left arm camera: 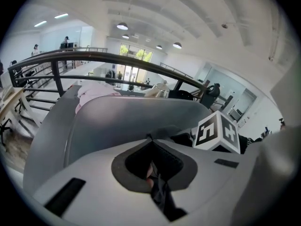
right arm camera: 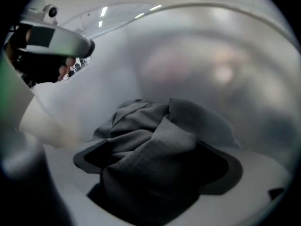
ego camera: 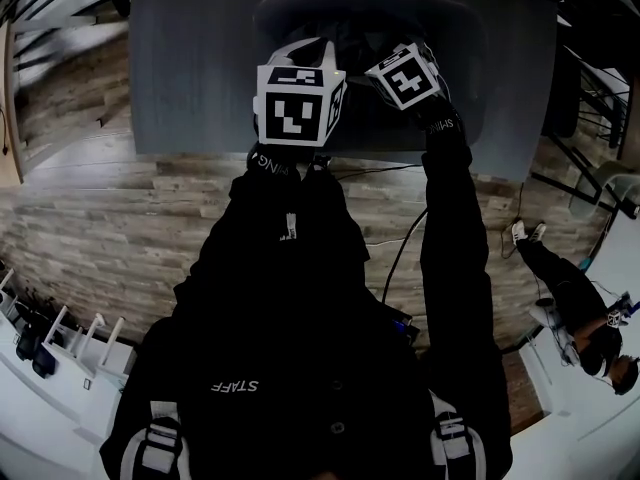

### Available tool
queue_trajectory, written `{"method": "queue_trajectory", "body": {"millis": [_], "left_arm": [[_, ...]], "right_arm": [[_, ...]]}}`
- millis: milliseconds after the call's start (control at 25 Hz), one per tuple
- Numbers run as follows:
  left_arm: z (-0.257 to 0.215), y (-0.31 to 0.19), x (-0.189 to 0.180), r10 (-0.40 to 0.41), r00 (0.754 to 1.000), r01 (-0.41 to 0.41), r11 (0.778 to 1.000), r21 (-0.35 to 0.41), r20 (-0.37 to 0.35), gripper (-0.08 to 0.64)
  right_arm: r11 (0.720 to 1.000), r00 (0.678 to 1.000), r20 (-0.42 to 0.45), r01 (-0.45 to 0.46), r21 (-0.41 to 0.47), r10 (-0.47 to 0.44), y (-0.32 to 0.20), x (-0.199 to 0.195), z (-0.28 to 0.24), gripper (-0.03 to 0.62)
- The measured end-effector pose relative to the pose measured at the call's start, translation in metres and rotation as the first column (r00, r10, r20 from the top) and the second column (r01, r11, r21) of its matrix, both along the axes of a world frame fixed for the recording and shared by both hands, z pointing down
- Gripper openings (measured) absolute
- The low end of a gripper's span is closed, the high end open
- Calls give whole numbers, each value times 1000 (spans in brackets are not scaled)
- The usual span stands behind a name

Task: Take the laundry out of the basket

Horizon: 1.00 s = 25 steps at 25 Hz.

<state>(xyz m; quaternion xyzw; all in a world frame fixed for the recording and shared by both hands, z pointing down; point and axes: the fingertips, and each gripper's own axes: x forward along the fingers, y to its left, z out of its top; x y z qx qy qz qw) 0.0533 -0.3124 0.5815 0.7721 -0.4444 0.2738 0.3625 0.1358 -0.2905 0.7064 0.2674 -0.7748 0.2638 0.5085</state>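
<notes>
The grey laundry basket stands on a dark grey table, and both grippers reach into it from the near side. My left gripper is shut on a strip of dark cloth that trails back between its jaws; the basket's wall rises just ahead. My right gripper is low inside the basket with its jaws spread wide. A crumpled grey garment lies bunched between them, and the pads do not press it. The right gripper's marker cube shows to the right of the left jaws.
Pink laundry lies on the table beyond the basket. A dark railing runs behind the table. Wood floor surrounds the table, another person is off to the right, and white racks stand at lower left.
</notes>
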Motion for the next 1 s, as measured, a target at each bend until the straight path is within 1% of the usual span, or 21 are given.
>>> {"method": "queue_trajectory", "body": {"millis": [40,160,480,640,800,1000], "left_arm": [[0,0,1,1,1000,-1,1000,0,0,-3],[3,1,0,-2,1000,2,1000,-2,6,-3],[6,1,-7,-23,1000,23,1000,-15,10,-3],[1,-1,-15,-55,998,55,998,-11,5,-3],[-5,2,-21,-79,997,79,997,-10,-2,-3],[-19,8,-26,-110,993,110,994,0,-46,-3]], "right_arm": [[1000,1000,-6,2,-14,-2,1,0,7,579],[999,1000,-5,-3,-34,2,1,-4,23,581],[999,1000,-25,-10,-41,9,-8,-11,43,581],[997,998,-69,-11,-73,6,-8,-14,62,581],[998,990,-138,-7,-67,-2,-12,-9,73,581],[998,979,-202,-20,-53,8,-14,-6,75,580]]}}
